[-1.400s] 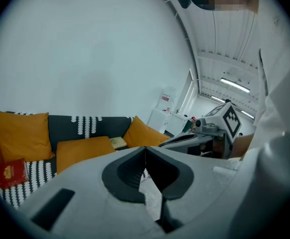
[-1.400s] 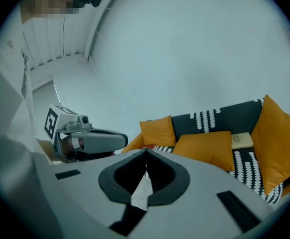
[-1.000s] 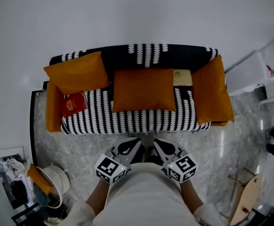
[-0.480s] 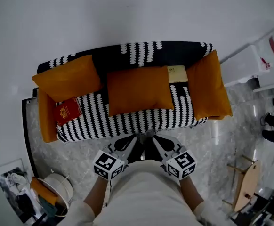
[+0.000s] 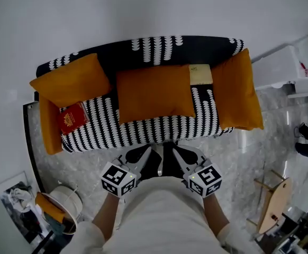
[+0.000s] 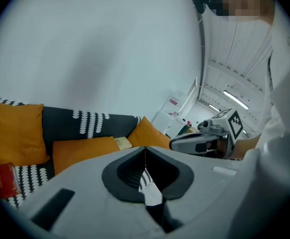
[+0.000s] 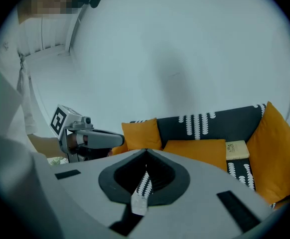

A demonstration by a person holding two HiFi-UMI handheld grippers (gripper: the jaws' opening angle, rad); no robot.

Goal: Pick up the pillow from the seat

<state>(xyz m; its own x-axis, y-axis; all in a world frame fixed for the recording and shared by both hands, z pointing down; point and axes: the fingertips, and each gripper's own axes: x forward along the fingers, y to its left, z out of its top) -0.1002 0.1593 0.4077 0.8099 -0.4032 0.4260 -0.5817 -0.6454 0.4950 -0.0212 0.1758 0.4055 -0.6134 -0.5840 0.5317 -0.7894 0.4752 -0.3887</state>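
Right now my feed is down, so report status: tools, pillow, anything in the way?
Left tool and right tool shut, empty, short of the sofa. Middle pillow lies on it, untouched. Nothing in the way.

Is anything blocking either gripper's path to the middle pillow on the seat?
Nothing visible does. The left gripper and right gripper, both shut, sit before the sofa; only bare striped seat lies between them and the middle pillow.

Bare floor before sofa, pillow front unobstructed, left cushion, right cushion flanking
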